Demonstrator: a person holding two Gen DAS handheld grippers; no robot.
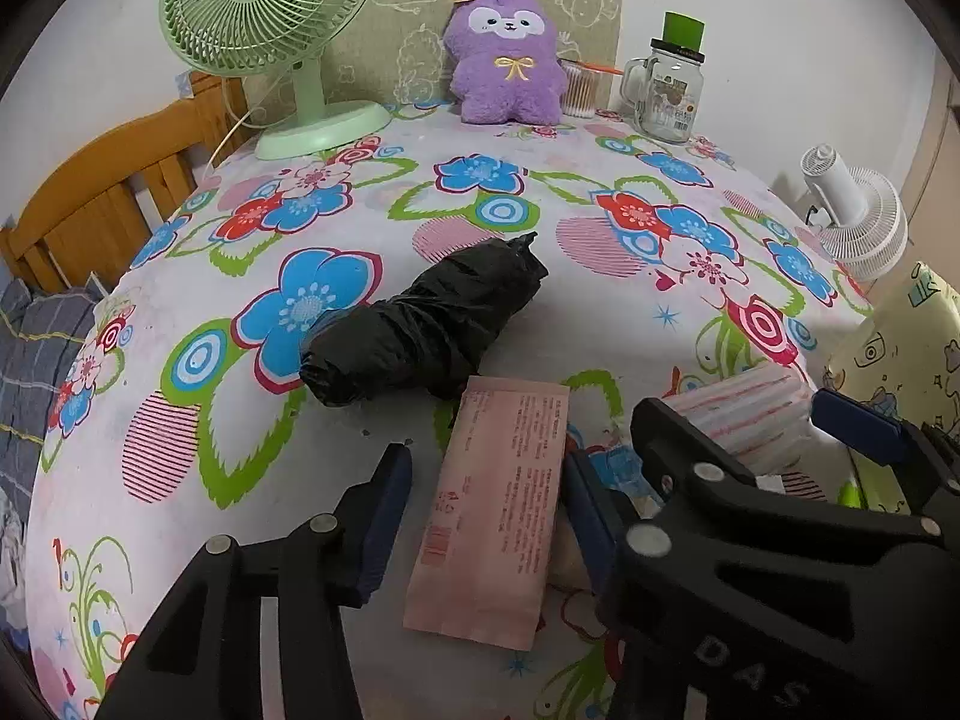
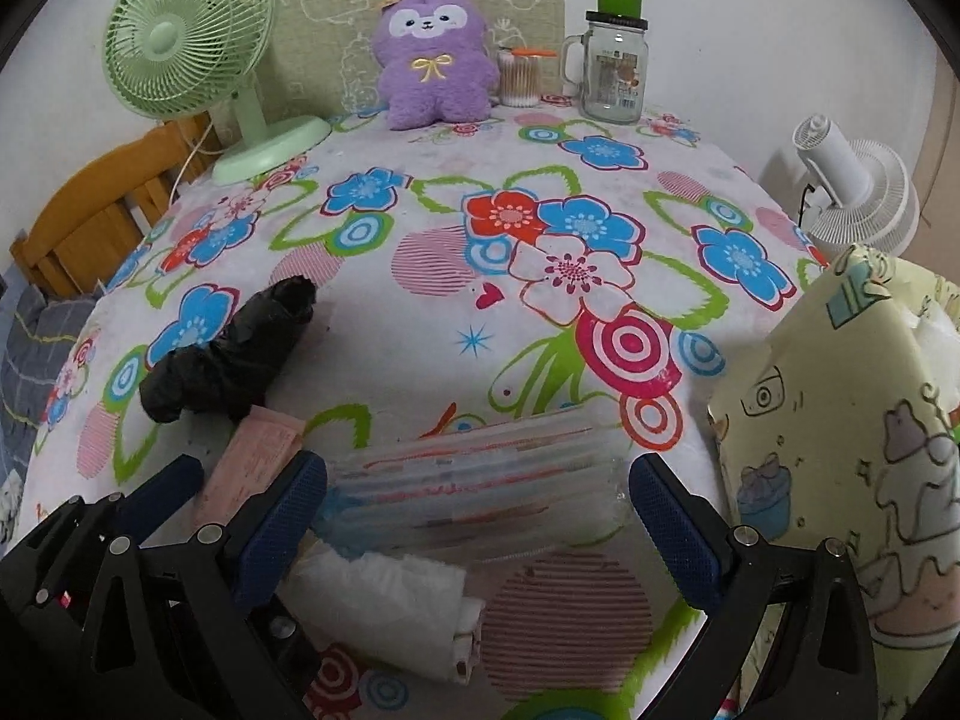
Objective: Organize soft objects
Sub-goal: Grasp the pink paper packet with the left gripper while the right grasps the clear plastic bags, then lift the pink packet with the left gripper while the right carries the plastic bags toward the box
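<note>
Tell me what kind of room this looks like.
Most likely a bedroom at home, with a table used for personal items. A wooden bed frame with bedding stands beside the table's floral cloth, and a purple plush toy and a green desk fan sit at the back.

The left gripper (image 1: 486,510) is a matte black plastic frame of angular, cut-out arms joined by round silver screws (image 1: 645,540). Its fingers (image 1: 384,516) carry dark blue pads. Raised letters reading "DAS" (image 1: 750,675) mark one arm. The right gripper (image 2: 474,534) has the same black frame and silver screws, with blue fingers (image 2: 282,528) finely textured like mesh.
</note>
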